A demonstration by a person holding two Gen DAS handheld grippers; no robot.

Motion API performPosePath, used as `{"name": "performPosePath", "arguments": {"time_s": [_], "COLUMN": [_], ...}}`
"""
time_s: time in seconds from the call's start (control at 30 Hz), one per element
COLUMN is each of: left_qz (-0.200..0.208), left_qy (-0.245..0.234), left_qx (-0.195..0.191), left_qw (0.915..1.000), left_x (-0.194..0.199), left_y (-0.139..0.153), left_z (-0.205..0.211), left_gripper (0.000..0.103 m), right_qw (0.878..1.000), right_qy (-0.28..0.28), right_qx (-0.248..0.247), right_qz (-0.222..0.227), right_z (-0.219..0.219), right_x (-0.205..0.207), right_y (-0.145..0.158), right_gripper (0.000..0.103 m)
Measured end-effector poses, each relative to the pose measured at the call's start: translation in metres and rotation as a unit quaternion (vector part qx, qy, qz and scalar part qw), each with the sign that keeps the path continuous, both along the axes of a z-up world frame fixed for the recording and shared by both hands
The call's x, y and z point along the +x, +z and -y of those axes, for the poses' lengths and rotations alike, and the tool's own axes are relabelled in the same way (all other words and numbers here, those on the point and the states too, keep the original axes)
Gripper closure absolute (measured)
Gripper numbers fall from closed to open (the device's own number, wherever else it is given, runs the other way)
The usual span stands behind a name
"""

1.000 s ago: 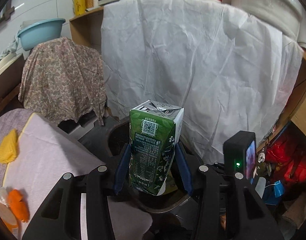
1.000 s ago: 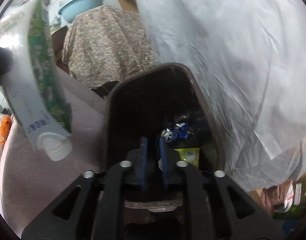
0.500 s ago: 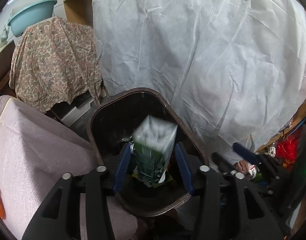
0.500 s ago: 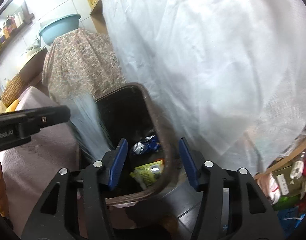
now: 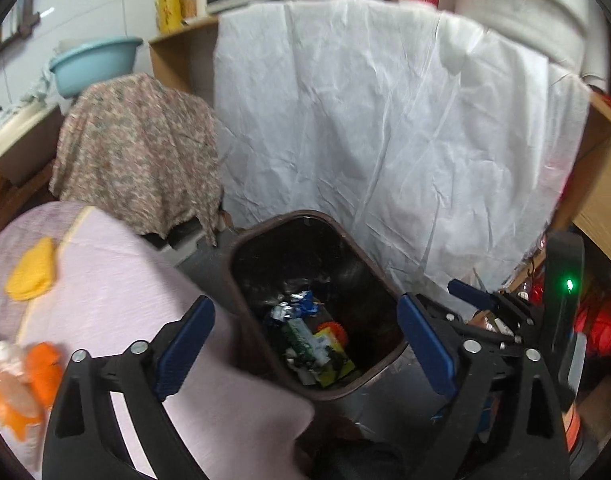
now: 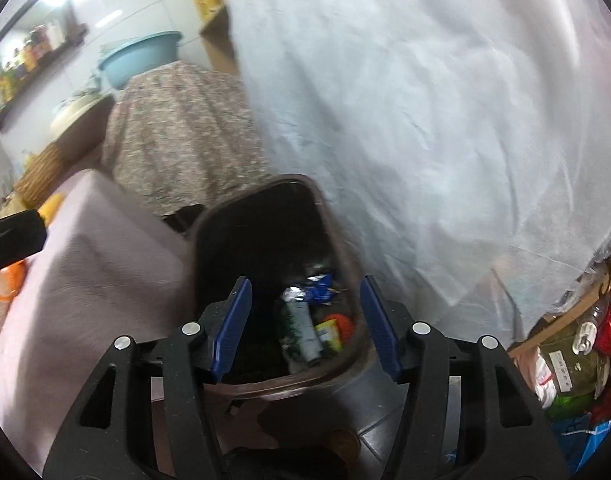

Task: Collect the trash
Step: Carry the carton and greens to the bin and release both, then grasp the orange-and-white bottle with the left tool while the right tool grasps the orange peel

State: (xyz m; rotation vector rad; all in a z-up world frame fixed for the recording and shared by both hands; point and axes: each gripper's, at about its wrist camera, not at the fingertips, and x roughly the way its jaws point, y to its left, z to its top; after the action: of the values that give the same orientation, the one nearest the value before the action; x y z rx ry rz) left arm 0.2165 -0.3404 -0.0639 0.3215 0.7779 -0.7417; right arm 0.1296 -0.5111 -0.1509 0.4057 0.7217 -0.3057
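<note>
My left tongs [image 5: 305, 352] have matte black angular arms with silver round screws and ribbed blue pads [image 5: 185, 348]. My right tongs [image 6: 305, 328] match: black frame, silver screws, blue pads [image 6: 230, 328]. A green light glows on a black box at right.

I can't read any writing in either of my views. The carton [image 6: 301, 330] lying in the bin [image 6: 265, 216] and the label on a bottle [image 6: 561, 368] show print, all blurred
</note>
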Motion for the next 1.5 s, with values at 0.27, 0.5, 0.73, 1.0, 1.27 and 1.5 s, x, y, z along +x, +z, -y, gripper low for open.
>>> {"name": "performPosePath", "arguments": {"time_s": [0.27,0.5,0.73,1.0,1.27,1.5], "left_qz": [0.021,0.056,0.060,0.068,0.056,0.055], "left_qy": [0.024,0.059,0.079,0.069,0.067,0.080], "left_qx": [-0.029,0.036,0.108,0.183,0.223,0.193], "left_qw": [0.9991,0.9960,0.9892,0.9784,0.9708,0.9763], "left_x": [-0.021,-0.011,0.019,0.029,0.041,0.027], "left_y": [0.033,0.028,0.022,0.001,-0.011,-0.004], "left_z": [-0.094,-0.170,-0.218,-0.220,-0.215,-0.219], "left_gripper": [0.007,0.007,0.007,0.008,0.031,0.035], "right_qw": [0.995,0.987,0.981,0.974,0.961,0.950], "right_qy": [0.092,0.157,0.191,0.225,0.273,0.312], "right_qx": [0.004,0.004,0.002,-0.012,-0.023,0.004], "right_qz": [0.031,0.034,0.030,0.030,0.031,0.025], "right_z": [-0.073,-0.121,-0.147,-0.172,-0.202,-0.226], "right_x": [0.010,0.011,0.012,0.015,0.033,0.065], "right_y": [0.039,0.051,0.059,0.071,0.083,0.089], "right_gripper": [0.041,0.038,0.038,0.038,0.038,0.038]}}
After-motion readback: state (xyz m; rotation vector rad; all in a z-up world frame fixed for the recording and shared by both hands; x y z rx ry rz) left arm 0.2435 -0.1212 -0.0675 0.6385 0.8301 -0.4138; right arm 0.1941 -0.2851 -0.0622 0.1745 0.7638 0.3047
